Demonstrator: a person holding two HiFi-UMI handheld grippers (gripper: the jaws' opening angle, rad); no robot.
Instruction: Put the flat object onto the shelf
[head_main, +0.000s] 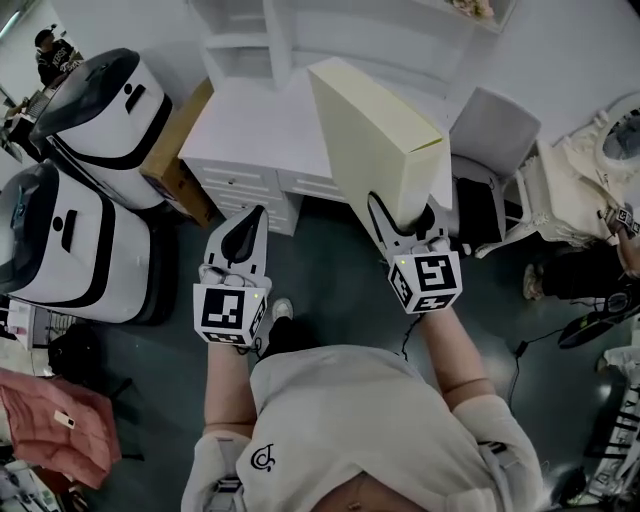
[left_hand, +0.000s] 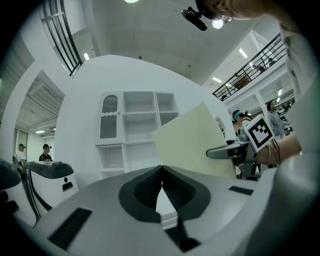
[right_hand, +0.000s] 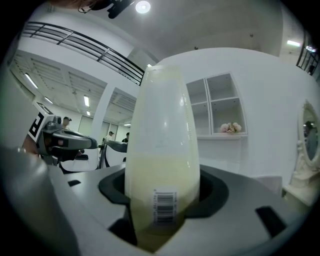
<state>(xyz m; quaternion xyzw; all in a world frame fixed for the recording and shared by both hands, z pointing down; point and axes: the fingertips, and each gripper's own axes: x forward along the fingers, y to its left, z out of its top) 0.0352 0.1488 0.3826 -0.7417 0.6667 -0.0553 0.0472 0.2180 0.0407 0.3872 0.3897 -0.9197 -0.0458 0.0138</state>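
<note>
**Flat cream box pinched at one end**

The white shelf (head_main: 250, 45) stands ahead. The flat box (head_main: 375, 140) rises above the right gripper (head_main: 405, 222), whose jaws pinch its lower edge. It looks light, stiff and smooth, so it may pivot. The left gripper (head_main: 243, 235) is empty, jaws pressed together.

I am holding a pale yellow, flat rectangular cardboard box (head_main: 375, 140) by its lower end in my right gripper (head_main: 407, 218), the jaws pressing on its two broad faces. It is standing on end and leaning toward the white open-compartment shelf unit (head_main: 245, 45). A barcode sticker is showing on its narrow edge, facing me.
</note>
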